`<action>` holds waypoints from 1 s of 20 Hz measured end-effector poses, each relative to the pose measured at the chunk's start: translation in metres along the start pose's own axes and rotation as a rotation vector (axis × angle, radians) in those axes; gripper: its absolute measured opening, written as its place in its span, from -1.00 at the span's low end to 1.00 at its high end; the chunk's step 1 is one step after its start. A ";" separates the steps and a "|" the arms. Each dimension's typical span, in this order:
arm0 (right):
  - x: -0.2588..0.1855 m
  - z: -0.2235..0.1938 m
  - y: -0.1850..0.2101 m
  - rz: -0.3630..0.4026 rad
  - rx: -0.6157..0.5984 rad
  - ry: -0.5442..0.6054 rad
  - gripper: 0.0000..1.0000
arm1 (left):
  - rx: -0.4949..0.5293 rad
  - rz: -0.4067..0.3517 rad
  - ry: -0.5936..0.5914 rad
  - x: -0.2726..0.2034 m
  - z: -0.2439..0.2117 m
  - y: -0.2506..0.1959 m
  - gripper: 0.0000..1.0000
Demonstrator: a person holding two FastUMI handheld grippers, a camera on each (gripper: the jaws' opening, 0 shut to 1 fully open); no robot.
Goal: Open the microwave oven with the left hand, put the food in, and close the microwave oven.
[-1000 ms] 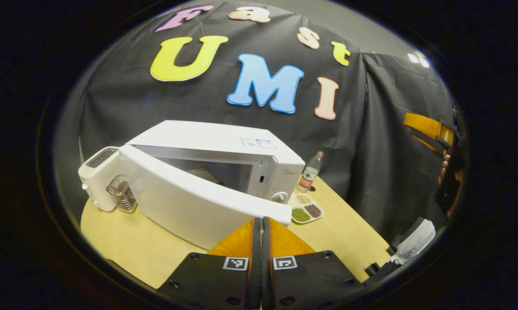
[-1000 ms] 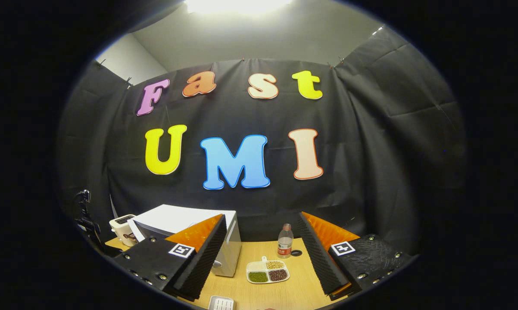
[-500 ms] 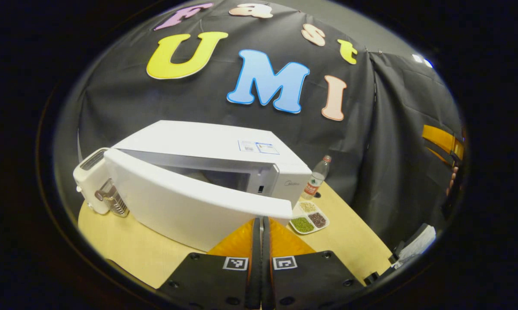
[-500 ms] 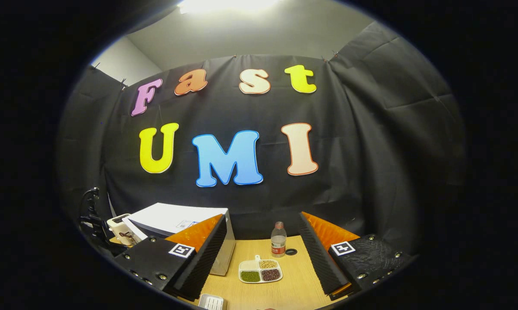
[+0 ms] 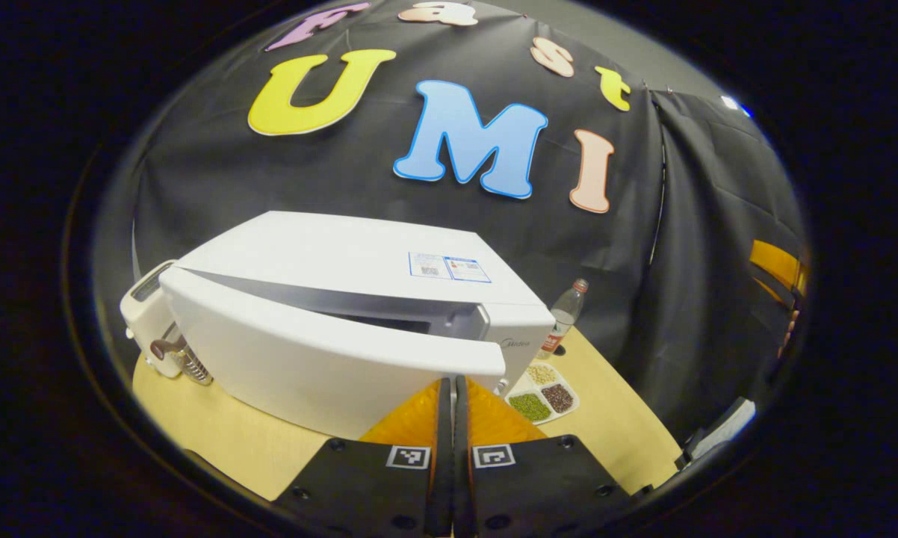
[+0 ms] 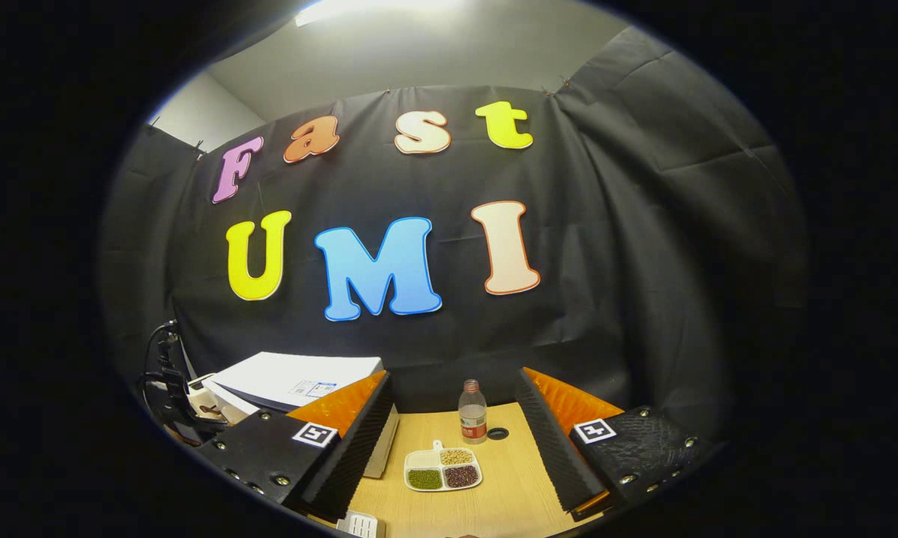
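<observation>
The white microwave [image 5: 344,250] stands on the wooden table [image 5: 232,441], its door [image 5: 307,351] swung almost to, with a narrow dark gap left along the top. The door hides the oven's inside. My left gripper [image 5: 453,385] is shut with nothing between its fingers, and its tips rest against the door's right end. In the right gripper view the microwave [image 6: 292,377] lies low at the left. My right gripper [image 6: 455,381] hangs open and empty above the table, well back from the oven.
A divided dish of beans [image 5: 545,388] [image 6: 443,471] and a water bottle [image 5: 565,314] [image 6: 472,411] stand right of the microwave. A white toaster [image 5: 146,314] with a metal piece [image 5: 184,359] beside it is at the left.
The door has swung from well ajar to nearly shut, with my shut left gripper following it in. The right gripper view has drifted a little to the right.
</observation>
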State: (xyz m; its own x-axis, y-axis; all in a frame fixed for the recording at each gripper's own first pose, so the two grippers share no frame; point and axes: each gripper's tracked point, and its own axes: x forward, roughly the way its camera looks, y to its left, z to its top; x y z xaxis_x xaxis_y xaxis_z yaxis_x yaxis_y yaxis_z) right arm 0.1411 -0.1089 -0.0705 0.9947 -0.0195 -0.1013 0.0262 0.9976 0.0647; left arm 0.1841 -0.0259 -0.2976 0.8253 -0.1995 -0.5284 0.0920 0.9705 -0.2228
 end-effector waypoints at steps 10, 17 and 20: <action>0.006 0.003 -0.021 -0.028 -0.015 0.012 0.98 | 0.015 0.025 -0.011 0.032 0.012 0.002 -0.86; 0.014 0.001 -0.015 -0.006 -0.014 0.021 0.98 | 0.007 0.047 -0.035 0.037 0.017 0.004 -0.86; 0.014 0.000 -0.013 -0.002 -0.017 0.022 0.98 | -0.024 0.056 -0.022 0.039 0.016 0.005 -0.87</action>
State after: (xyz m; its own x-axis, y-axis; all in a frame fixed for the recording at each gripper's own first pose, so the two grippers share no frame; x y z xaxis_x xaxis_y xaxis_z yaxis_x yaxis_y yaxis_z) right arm 0.1549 -0.1222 -0.0727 0.9921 -0.0202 -0.1236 0.0263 0.9985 0.0480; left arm 0.2257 -0.0267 -0.3068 0.8408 -0.1419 -0.5224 0.0320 0.9764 -0.2136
